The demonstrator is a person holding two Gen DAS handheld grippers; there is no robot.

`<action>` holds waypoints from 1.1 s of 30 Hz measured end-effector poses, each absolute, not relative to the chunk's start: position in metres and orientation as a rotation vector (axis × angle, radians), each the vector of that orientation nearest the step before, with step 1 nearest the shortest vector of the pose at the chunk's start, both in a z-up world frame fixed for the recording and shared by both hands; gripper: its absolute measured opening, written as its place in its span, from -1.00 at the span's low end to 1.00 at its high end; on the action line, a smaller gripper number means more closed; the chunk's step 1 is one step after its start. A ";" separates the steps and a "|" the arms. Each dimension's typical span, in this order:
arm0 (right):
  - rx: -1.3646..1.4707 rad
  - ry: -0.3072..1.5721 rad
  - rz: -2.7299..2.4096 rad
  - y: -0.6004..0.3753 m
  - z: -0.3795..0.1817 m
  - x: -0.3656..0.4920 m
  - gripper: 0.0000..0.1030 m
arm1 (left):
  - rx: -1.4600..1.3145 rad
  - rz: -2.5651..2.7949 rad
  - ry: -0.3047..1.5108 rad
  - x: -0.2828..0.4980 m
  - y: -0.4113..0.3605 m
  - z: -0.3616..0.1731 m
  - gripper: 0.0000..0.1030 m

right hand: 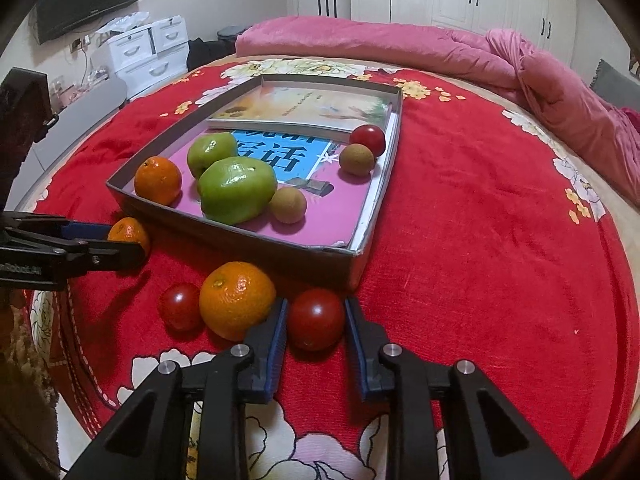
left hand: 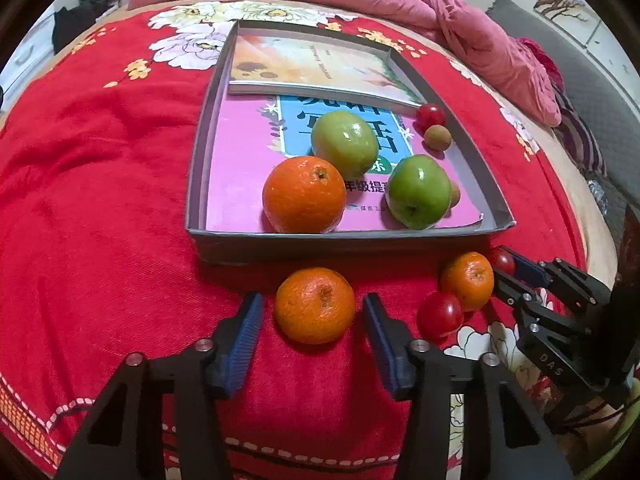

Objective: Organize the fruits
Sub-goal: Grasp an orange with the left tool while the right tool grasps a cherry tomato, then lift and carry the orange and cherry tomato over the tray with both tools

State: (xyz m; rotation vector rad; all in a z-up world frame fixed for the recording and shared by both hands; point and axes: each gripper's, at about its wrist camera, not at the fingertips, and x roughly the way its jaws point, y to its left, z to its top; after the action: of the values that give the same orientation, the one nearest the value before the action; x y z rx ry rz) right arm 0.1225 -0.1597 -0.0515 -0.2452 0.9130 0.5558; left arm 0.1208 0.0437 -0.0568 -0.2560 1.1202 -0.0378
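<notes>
On the red floral bedspread (left hand: 100,200) a shallow grey tray (left hand: 196,152) lined with books (left hand: 240,184) serves as the collecting place, and it already holds 1 orange (left hand: 304,194), 2 green apples (left hand: 345,144), 1 red tomato (left hand: 430,115) and 2 small brown fruits (left hand: 437,137).

Furthest left of the loose fruit, a second orange (left hand: 315,305) lies on the bed just in front of the tray's near wall. The left gripper (left hand: 312,320) has its jaws spread wide on either side of this orange, with a gap showing on both sides, so it is lined up for a grasp but not gripping yet.

To the right sit a small tomato (right hand: 180,306) and a third orange (right hand: 237,300), touching each other.

Next to them, the right gripper (right hand: 315,328) brackets another tomato (right hand: 316,319) near the tray's corner. Its jaws are open and close to the skin; whether either pad touches cannot be told. One finger presses near the third orange, which could get nudged as the jaws close.

Both hands appear set to pick up together, likely so 2 fruits go over the low wall at once. About 4 pieces remain outside.
</notes>
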 end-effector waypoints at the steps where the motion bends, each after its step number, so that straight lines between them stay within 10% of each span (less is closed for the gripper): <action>1: -0.242 0.915 0.554 -0.160 -0.051 0.123 -0.45 | -0.256 -0.038 1.122 0.122 0.044 -0.057 -0.01; 33: -0.083 0.703 0.641 -0.174 0.005 0.105 -0.45 | -0.253 -0.107 0.924 0.100 0.032 0.031 -0.22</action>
State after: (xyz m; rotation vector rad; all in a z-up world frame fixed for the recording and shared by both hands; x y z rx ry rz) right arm 0.1052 -0.1737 0.0046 -0.0826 0.7029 0.6410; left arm 0.1001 0.0319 0.0310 -0.2528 0.9239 -0.1070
